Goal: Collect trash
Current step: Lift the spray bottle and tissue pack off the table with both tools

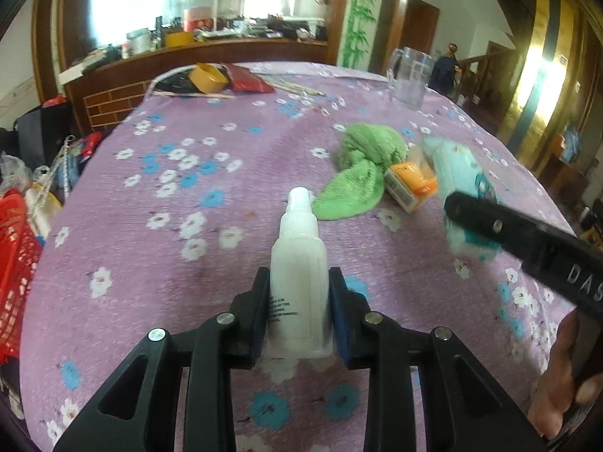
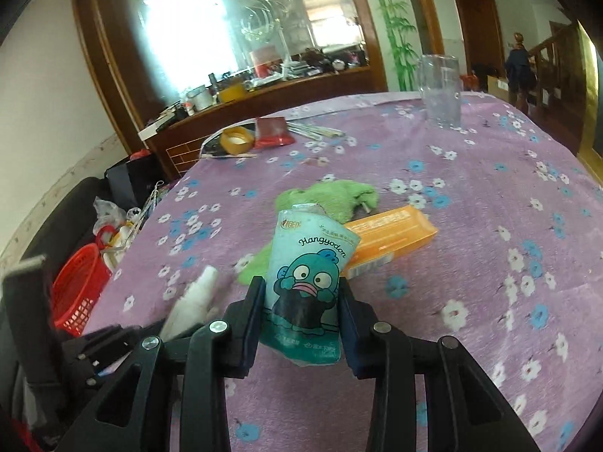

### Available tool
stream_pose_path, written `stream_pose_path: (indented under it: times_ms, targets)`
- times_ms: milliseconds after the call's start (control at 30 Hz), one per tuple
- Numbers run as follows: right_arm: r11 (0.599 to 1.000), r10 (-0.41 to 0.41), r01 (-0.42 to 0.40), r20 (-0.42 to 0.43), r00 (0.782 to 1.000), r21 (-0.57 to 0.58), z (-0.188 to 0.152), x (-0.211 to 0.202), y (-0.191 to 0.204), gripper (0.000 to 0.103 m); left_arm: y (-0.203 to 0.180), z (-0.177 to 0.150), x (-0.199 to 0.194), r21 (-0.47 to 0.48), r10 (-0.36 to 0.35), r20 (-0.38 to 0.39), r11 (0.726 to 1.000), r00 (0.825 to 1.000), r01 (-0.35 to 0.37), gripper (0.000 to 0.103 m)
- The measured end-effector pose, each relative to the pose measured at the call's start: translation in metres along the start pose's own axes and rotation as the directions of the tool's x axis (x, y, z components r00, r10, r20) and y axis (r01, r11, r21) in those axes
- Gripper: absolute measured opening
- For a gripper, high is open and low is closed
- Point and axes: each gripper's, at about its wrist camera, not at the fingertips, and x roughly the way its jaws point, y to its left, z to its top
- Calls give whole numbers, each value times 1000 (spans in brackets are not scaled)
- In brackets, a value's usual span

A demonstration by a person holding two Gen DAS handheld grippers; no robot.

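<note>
The red plastic basket (image 2: 75, 293) waits beside the table's left edge, the left gripper (image 1: 299, 312) clamps the smooth white plastic spray bottle (image 1: 299, 263), which might slip, and the right gripper (image 2: 299, 320) pinches the limp turquoise cartoon-printed pouch (image 2: 309, 282), which could sag free.

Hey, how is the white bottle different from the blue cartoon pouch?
The white bottle is plain, rigid plastic with a cap; the blue pouch is soft, crinkled, and printed with a cartoon fish face. The bottle sits in the left gripper; the pouch sits in the right gripper. Both are pinched upright between jaws above the flowered tablecloth.
</note>
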Motion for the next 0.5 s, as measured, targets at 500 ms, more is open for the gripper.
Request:
stream_pose_path:
  times_ms: [500]
  targets:
    - [1000,17,-18,-28,999,-18,-20,15,8,40,2,-5,-5,4,25,27,1000,999,-25,29]
